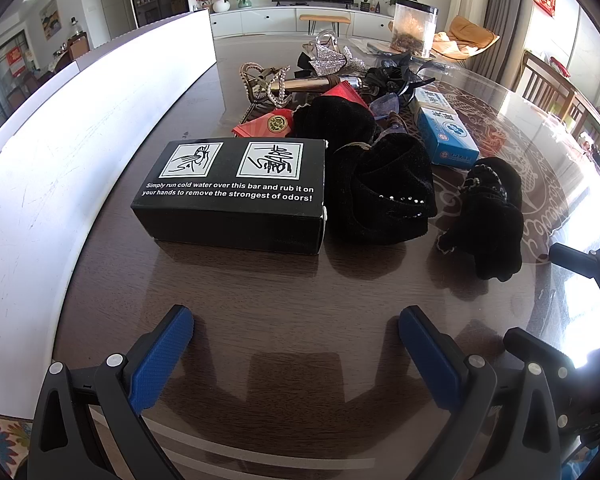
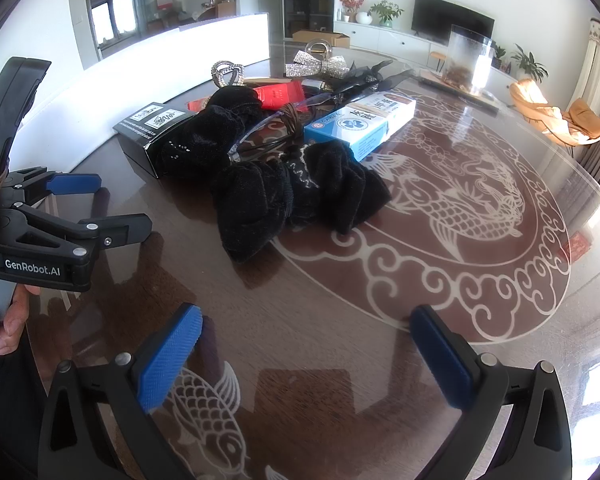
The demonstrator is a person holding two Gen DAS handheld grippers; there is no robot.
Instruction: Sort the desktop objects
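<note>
A black box with white print (image 1: 228, 192) lies nearest my left gripper (image 1: 294, 328), which is open and empty just above the dark table. To its right sit black velvet scrunchies (image 1: 380, 188) and a smaller one (image 1: 492, 220). Behind them are a blue-and-white box (image 1: 446, 136), a red envelope (image 1: 268, 126), a pearl hair clip (image 1: 266, 84) and a silver bow (image 1: 332, 60). My right gripper (image 2: 306, 320) is open and empty, short of a black scrunchie (image 2: 292, 196). The left gripper (image 2: 116, 204) shows at the left edge, open.
A long white bin wall (image 1: 80, 140) runs along the table's left side. Clear glasses (image 2: 268, 128) lie on the pile. A clear container (image 2: 466, 60) stands at the far end. A hand (image 2: 8, 320) holds the left tool. The table's glass top (image 2: 440, 208) carries a fish pattern.
</note>
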